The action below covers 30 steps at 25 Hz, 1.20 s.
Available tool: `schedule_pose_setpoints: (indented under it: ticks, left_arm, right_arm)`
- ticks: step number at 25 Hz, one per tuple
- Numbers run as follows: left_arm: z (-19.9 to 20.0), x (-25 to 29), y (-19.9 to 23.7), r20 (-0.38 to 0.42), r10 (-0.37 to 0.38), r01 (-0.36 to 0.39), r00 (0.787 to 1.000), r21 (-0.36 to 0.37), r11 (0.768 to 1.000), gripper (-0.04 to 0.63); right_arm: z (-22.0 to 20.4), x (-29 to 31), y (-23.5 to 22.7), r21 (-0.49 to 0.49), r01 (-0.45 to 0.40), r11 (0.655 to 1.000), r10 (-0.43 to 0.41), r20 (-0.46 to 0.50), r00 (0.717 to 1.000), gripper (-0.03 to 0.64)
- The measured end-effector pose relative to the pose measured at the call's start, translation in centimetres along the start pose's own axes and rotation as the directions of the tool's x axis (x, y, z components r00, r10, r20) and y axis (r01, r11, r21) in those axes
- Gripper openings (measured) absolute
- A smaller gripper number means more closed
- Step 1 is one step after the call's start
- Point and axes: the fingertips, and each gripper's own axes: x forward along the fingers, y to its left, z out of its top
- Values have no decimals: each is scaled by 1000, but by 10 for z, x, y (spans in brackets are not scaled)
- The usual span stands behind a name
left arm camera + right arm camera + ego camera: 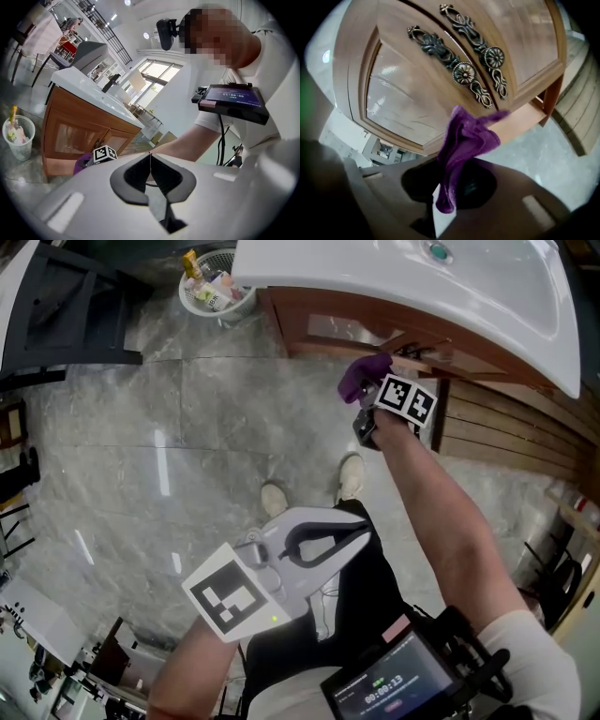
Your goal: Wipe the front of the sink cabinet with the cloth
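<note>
The wooden sink cabinet point(375, 338) stands under a white basin point(469, 287). My right gripper point(367, 390) is shut on a purple cloth point(361, 374), held up at the cabinet's front near the door handles. In the right gripper view the purple cloth point(464, 145) hangs out of the shut jaws and reaches the lower edge of the cabinet doors point(417, 89), below two ornate metal handles point(464, 72). My left gripper point(361, 532) is held back near the person's body, shut and empty, with its jaws pointing toward the cabinet point(79, 136).
A white waste basket point(217, 287) with rubbish stands on the grey stone floor left of the cabinet. Wooden slats point(506, 432) run along the right. The person's shoes point(352, 476) are on the floor in front of the cabinet. A dark chair point(66, 306) stands at the upper left.
</note>
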Motion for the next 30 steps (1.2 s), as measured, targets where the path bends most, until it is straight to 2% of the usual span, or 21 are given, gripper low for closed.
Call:
schedule_pose_setpoints:
  ticks: [3, 8, 17, 22, 26, 30]
  left_arm:
    - [0, -3, 0, 1, 3, -3, 1000, 3, 1000, 9]
    - [0, -13, 3, 18, 19, -19, 1000, 4, 1000, 9]
    - [-1, -36, 14, 41, 55, -55, 998, -8, 998, 8]
    - [-3, -47, 17, 46, 76, -75, 996, -15, 997, 8]
    - [-3, -50, 18, 36, 74, -74, 997, -5, 997, 8]
    - [3, -39, 11, 13, 41, -42, 999, 10, 999, 8]
  right_arm:
    - [7, 6, 15, 20, -27, 999, 26, 39, 999, 72]
    - [15, 24, 51, -49, -82, 995, 83, 16, 996, 72]
    - [-12, 65, 124, -129, -179, 975, 168, -94, 981, 72]
    - [-27, 77, 159, -192, -241, 951, 213, -153, 965, 72]
    - [-38, 72, 163, -223, -263, 939, 225, -180, 958, 72]
    - [-38, 44, 138, -184, -255, 949, 229, -148, 962, 72]
